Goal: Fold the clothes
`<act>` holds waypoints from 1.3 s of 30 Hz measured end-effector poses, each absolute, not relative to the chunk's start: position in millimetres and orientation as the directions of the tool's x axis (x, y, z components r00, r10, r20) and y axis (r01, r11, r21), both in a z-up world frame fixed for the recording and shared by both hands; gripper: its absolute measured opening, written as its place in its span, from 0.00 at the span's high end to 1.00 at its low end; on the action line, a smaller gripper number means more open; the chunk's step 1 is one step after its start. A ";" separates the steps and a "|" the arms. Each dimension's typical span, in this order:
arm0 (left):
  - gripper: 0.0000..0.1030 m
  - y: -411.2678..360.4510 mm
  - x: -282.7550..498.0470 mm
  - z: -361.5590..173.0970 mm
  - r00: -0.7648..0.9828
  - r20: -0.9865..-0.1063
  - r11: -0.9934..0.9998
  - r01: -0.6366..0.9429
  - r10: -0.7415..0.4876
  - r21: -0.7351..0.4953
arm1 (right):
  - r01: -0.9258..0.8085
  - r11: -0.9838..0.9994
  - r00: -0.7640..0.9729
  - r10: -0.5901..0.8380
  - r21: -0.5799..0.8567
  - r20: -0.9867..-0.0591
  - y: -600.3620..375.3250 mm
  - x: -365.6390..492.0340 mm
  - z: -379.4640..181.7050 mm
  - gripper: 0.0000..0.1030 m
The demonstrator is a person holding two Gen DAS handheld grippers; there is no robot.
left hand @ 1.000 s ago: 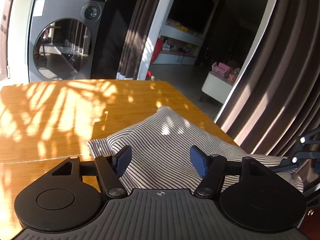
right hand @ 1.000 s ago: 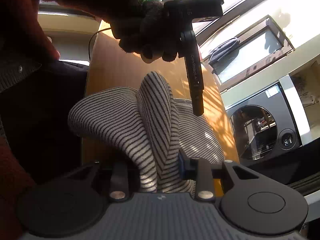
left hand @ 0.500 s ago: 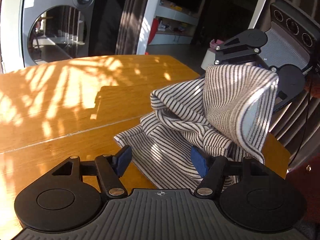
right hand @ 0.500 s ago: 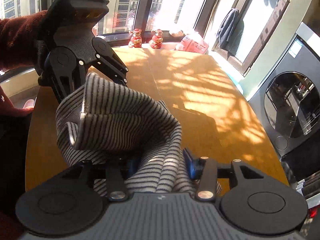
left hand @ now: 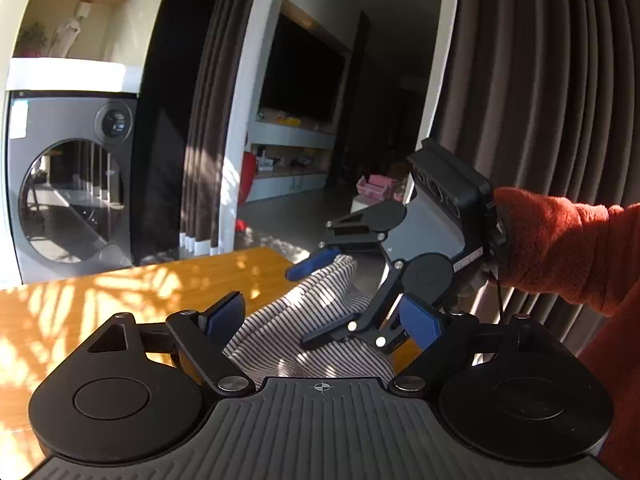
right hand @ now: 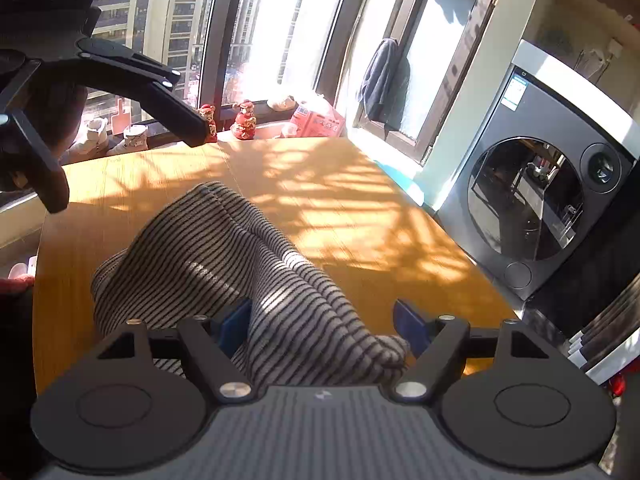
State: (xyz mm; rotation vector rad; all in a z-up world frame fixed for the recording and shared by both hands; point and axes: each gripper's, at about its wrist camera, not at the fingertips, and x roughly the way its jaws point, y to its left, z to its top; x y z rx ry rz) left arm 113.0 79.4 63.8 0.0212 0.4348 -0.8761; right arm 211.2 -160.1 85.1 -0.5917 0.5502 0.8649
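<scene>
A black-and-white striped garment (right hand: 224,248) lies bunched on the wooden table (right hand: 360,208). My right gripper (right hand: 322,324) stands over its near end with its jaws opening. The cloth lies loose between the blue pads (right hand: 236,324), with no grip on it. In the left wrist view the garment (left hand: 296,320) shows low between the fingers of my left gripper (left hand: 322,318), whose jaws are opening wide and do not press on it. The right gripper (left hand: 298,306) faces it across the cloth. The left gripper (right hand: 128,168) hangs above the table at the upper left.
A grey washing machine (left hand: 68,184) (right hand: 540,208) stands beyond the table's far end. Dark curtains (left hand: 540,120) hang close on one side. Figurines (right hand: 244,120) and shoes line the window sill. A person's red sleeve (left hand: 560,248) holds the right gripper.
The right gripper held a raised fold of the garment; its jaws have now spread and the cloth has dropped onto the table. The left gripper has lifted and its jaws have widened.
</scene>
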 end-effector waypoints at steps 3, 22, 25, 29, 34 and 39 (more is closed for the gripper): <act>0.15 54.7 130.5 34.9 0.539 -0.483 0.668 0.730 -0.691 -0.141 | -0.762 0.592 0.618 0.547 -0.261 -0.564 -180.8 196.9 105.4 0.45; 0.08 69.0 158.0 36.4 0.560 -0.497 0.700 0.699 -0.663 -0.148 | -0.597 0.801 0.603 0.483 0.042 -0.635 -192.9 253.4 37.1 0.57; 0.07 52.1 171.5 36.9 0.584 -0.511 0.706 0.706 -0.631 -0.064 | -0.578 0.815 0.610 0.471 0.049 -0.637 -194.4 248.4 40.7 0.53; 0.07 46.4 203.6 5.4 0.574 -0.613 0.749 0.660 -0.543 -0.046 | -0.522 0.834 0.593 0.504 0.176 -0.629 -217.7 222.9 64.9 0.34; 0.04 71.7 226.9 -20.3 0.502 -0.594 0.748 0.599 -0.629 -0.286 | -0.407 0.734 0.398 0.678 0.544 -0.618 -247.8 187.3 45.0 0.18; 0.04 83.6 225.8 -30.9 0.482 -0.583 0.741 0.561 -0.654 -0.368 | -0.196 0.672 0.275 0.737 0.714 -0.618 -247.3 201.7 -5.7 0.42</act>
